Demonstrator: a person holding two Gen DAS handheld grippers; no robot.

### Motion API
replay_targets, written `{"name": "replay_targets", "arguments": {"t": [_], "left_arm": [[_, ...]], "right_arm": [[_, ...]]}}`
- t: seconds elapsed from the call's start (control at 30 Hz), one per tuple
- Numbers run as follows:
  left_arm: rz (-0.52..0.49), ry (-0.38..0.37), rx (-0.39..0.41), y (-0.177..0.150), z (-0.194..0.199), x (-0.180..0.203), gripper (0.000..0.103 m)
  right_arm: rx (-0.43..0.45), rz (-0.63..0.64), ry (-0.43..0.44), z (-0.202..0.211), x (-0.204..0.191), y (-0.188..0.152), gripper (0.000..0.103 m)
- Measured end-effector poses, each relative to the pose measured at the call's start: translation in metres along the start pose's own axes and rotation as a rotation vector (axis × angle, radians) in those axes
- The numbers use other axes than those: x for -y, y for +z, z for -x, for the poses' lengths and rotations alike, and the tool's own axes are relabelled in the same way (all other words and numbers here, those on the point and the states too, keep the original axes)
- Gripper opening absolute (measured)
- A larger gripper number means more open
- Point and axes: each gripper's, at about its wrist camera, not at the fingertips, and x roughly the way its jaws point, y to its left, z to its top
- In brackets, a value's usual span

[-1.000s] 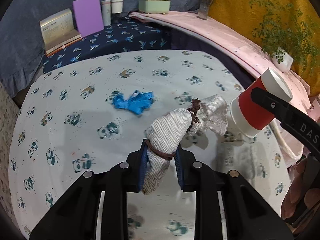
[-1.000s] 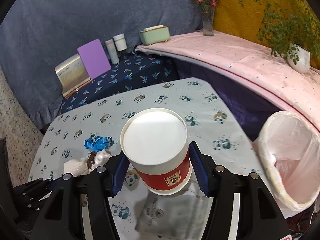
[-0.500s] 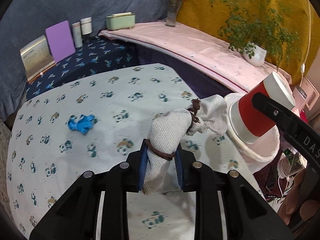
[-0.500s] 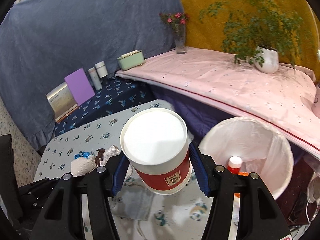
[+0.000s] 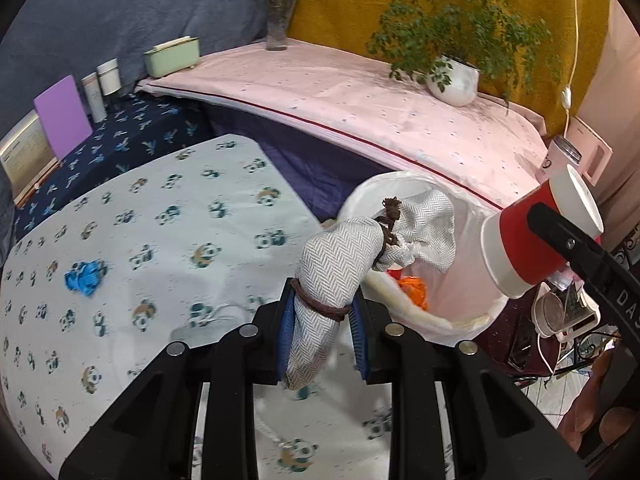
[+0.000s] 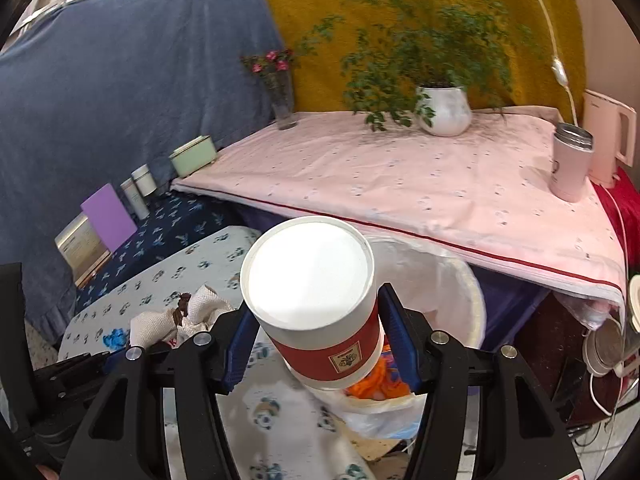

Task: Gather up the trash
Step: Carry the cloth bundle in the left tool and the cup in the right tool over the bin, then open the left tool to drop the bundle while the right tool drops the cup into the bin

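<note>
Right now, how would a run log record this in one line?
left gripper: holds cloth bundle | right gripper: holds paper cup | bin: beneath both

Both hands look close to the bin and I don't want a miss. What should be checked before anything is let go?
1. Left gripper clamped on cloth bundle: ok.
2. Right gripper clamped on paper cup: ok.
3. Bundle's far end over the bin opening: ok.
4. Cup over the bin opening: cannot tell.
5. Room left in bin, orange trash at bottom: ok.
6. Blue scrap collected: not ok.
</note>
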Motion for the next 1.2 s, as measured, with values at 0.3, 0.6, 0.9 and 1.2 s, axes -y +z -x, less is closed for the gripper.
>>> {"name": "replay_targets", "arguments": {"t": [0.3,0.6,0.9,1.2], "left_arm": [[-0.048,-0.054,-0.047,0.015,-0.039,0.053,0.024],[-0.06,-0.054,-0.022,0.029,-0.062,0.08,0.049],[-0.033,-0.024,-0.017,0.031,-0.064,0.066,0.055],[-0.001,0.002,-0.007,0.027,-0.059,0.045,0.063]], "right_arm": [[-0.007,-0.069,-0.058,-0.002,0.054,-0.002,0.057],[-0.03,-0.099,-0.07,-0.02,0.078,-0.002,0.057],[-0.052,-0.094,-0.042,-0.04,0.069,-0.001,0.057],[-0.07,-0.061,-0.026,-0.056,0.049,0.002,0.058]]}}
